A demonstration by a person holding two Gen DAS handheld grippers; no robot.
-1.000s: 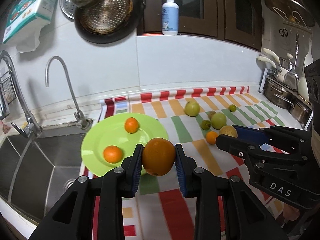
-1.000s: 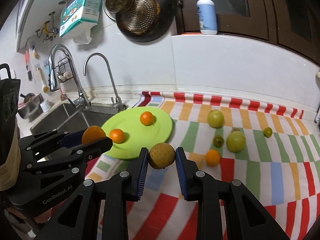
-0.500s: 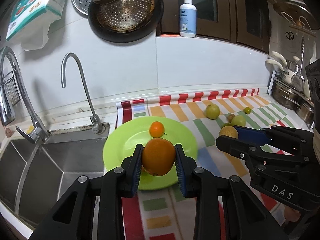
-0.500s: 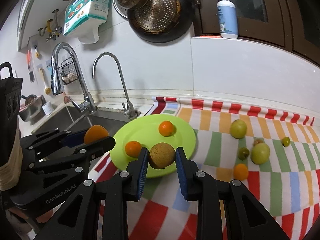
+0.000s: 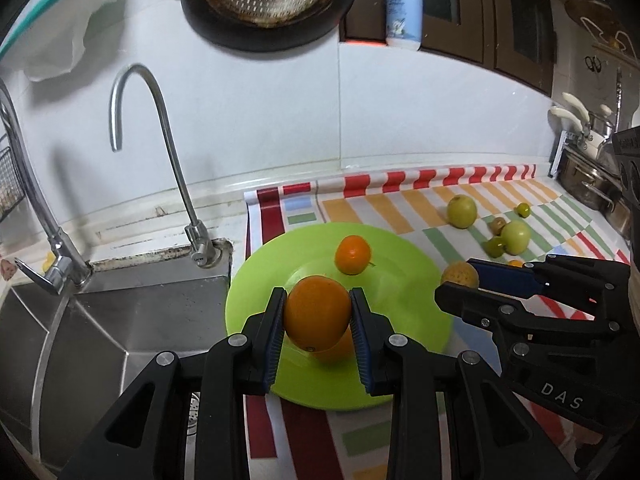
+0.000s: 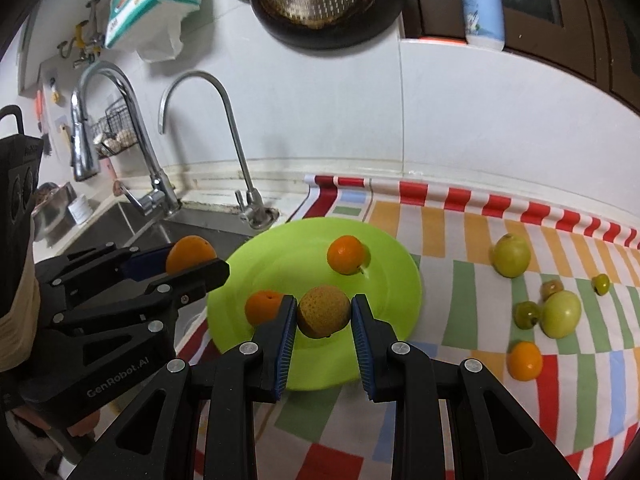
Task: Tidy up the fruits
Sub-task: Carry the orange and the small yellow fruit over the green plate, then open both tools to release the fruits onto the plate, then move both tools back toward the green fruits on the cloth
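Your left gripper [image 5: 317,320] is clamped on an orange [image 5: 317,313]; your right gripper [image 6: 324,316] pinches a rough tan fruit [image 6: 324,311]. Both hang over the green plate [image 6: 384,280]. That plate carries two small oranges: one [image 6: 346,255] in plain view, the other [image 6: 262,306] half hidden behind your right gripper's finger. Farther right on the striped cloth [image 6: 460,240] lie green fruits [image 6: 561,314] and another small orange [image 6: 525,361]; the tiniest are hard to identify.

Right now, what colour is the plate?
Bright lime green, plain; the plate shows best in the right wrist view.
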